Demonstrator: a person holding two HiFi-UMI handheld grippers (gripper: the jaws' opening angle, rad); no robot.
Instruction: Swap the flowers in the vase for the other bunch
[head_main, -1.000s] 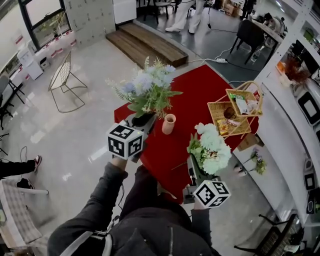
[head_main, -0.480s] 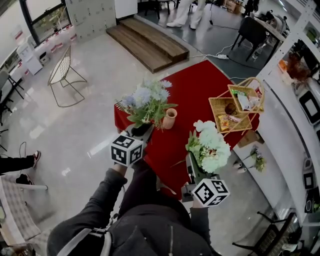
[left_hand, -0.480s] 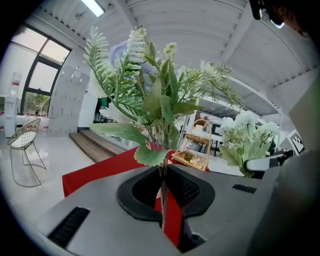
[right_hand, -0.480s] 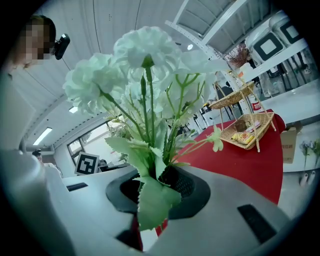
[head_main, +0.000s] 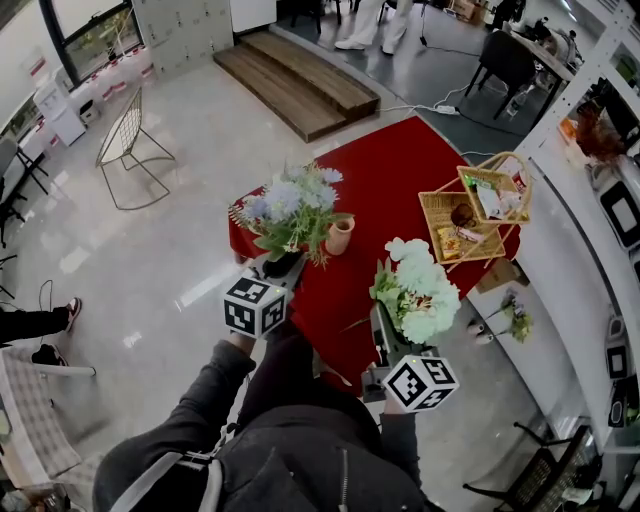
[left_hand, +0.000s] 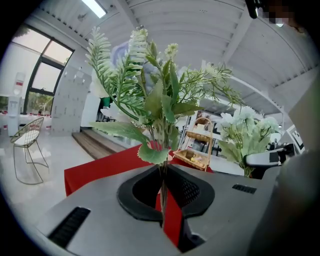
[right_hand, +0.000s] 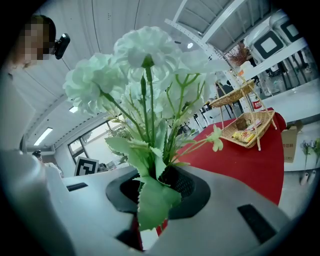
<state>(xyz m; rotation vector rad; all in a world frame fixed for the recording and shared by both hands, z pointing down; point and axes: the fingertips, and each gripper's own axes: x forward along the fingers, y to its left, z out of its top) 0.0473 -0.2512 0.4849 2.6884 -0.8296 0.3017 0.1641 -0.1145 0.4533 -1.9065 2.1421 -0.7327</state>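
Observation:
A small peach vase (head_main: 340, 236) stands on the red table (head_main: 400, 180). My left gripper (head_main: 282, 263) (left_hand: 162, 200) is shut on the stems of a blue-and-white bunch (head_main: 290, 205) (left_hand: 155, 100) with ferny green leaves, held upright just left of the vase. Its leaves overlap the vase's rim in the head view. My right gripper (head_main: 385, 325) (right_hand: 157, 200) is shut on the stems of a pale green-white bunch (head_main: 420, 295) (right_hand: 145, 75), held upright over the table's near edge. The left gripper view also shows that bunch (left_hand: 245, 130).
A two-tier wicker basket stand (head_main: 475, 215) with snacks sits on the table's right side. A white counter (head_main: 570, 260) runs along the right, with small flowers (head_main: 515, 320) on the floor beside it. A wire chair (head_main: 125, 150) and wooden steps (head_main: 300, 85) lie beyond.
My left gripper has sunk with the blue-and-white bunch, bringing its leaves down beside the vase. The right gripper and its bunch have stayed put.

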